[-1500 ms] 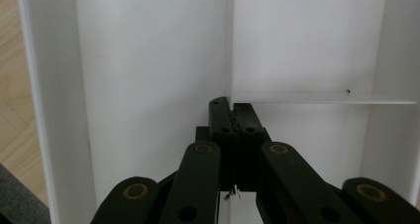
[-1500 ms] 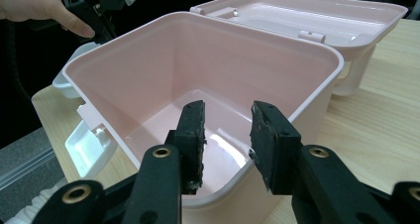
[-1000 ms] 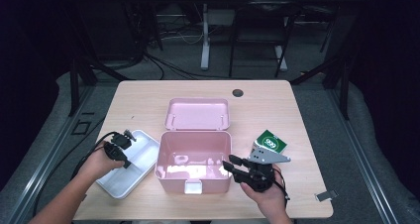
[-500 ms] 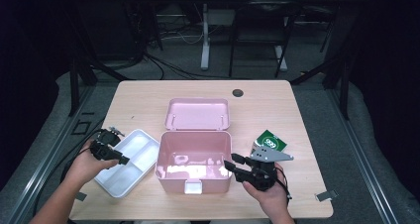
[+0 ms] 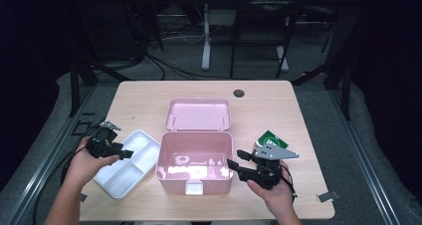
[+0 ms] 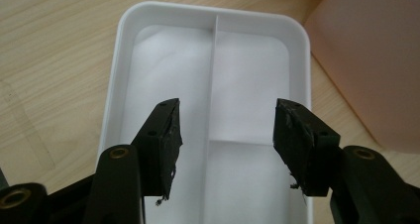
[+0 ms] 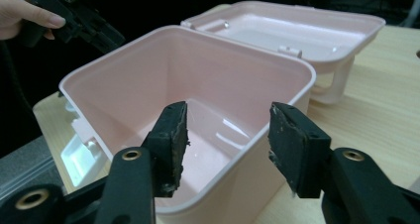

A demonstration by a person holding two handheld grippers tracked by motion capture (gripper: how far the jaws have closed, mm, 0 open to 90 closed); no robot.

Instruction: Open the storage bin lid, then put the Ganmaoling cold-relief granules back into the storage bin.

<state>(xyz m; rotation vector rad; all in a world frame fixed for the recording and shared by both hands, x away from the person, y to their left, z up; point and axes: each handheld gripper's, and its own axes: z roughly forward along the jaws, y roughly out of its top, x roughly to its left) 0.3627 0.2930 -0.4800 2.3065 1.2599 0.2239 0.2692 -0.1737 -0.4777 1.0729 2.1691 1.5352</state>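
Observation:
A pink box (image 5: 195,161) stands open at the table's front middle, its lid (image 5: 198,114) laid back behind it; the inside (image 7: 198,135) looks empty. A white divided tray (image 5: 128,163) lies to its left. My left gripper (image 5: 127,154) hovers over the tray's left side, open, and its jaws frame the tray's divider (image 6: 216,85) with nothing between them. My right gripper (image 5: 234,165) is open at the box's right wall, one jaw inside the rim (image 7: 257,130) and one outside. A green packet (image 5: 271,140) lies behind the right hand.
A small dark round hole (image 5: 239,92) sits near the table's far edge. The wooden table (image 5: 149,100) is bare at the back left. Cables trail off the left edge. Beyond the table the floor holds desk legs and wires.
My left gripper has drawn back to the left, from over the tray's middle towards its left edge. The right gripper has stayed by the box.

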